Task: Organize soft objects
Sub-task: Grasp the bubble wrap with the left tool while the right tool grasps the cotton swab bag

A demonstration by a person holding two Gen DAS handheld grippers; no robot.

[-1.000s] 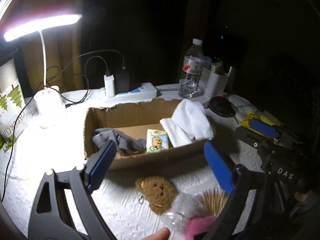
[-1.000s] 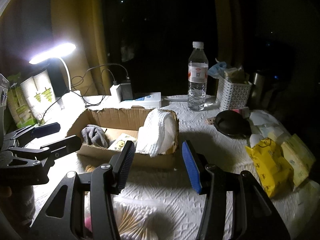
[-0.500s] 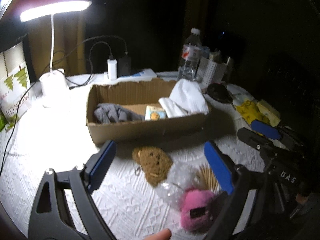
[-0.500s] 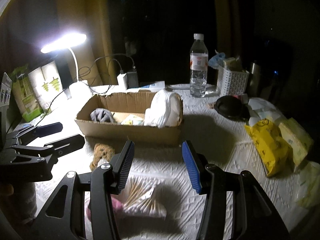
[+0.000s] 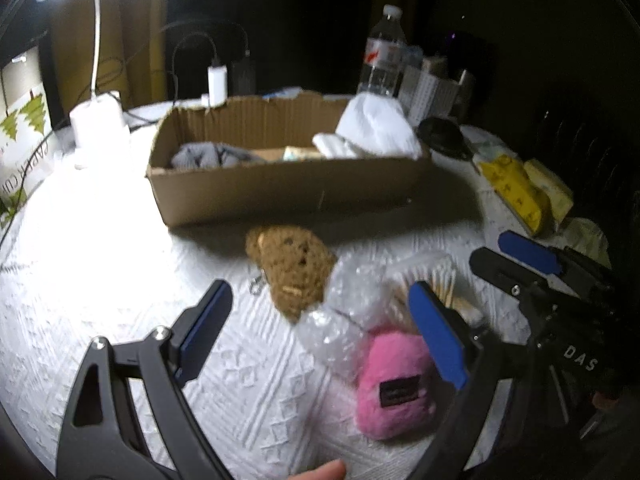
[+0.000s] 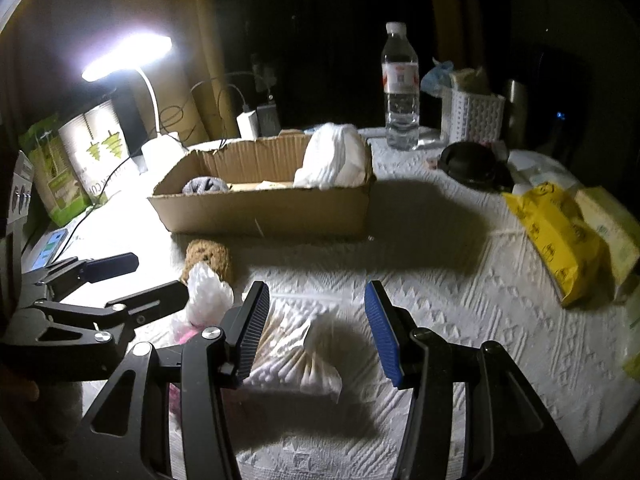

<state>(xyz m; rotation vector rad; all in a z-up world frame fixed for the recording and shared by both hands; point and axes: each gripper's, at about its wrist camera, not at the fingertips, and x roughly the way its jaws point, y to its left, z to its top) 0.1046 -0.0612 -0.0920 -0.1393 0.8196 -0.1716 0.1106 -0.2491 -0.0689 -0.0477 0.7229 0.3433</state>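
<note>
The pink plush toy point(image 5: 394, 384) lies low and right of centre in the left wrist view, on the white bench cover point(image 5: 120, 264), partly behind one pad of the left tool point(image 5: 320, 330). It looks light and squashy, so it should give under the pads; the best hold is probably across its fat middle, clear of the dark sewn label. Touching its upper edge is a crumpled clear plastic bag point(image 5: 348, 300), slippery and thin, which could get caught up in a pinch. Just above that, mid-frame, lies the brown knitted bear point(image 5: 292, 268), soft and flat with a small metal clasp at its left; take it by the body, not the clasp.

The left tool is spread wide with nothing between its pads. The right tool point(image 6: 316, 322) stands about half spread, also pinching nothing, over a bag of cotton swabs point(image 6: 296, 352) at lower centre of its view; that one is light, and the thin sticks could bend.

Count on the bench: one pink toy, one bear, one clear bag, one swab bag. In the cardboard box point(image 5: 280, 192), upper centre: one grey cloth point(image 5: 200, 156), one white towel point(image 5: 376, 132), one small packet, barely visible.
</note>
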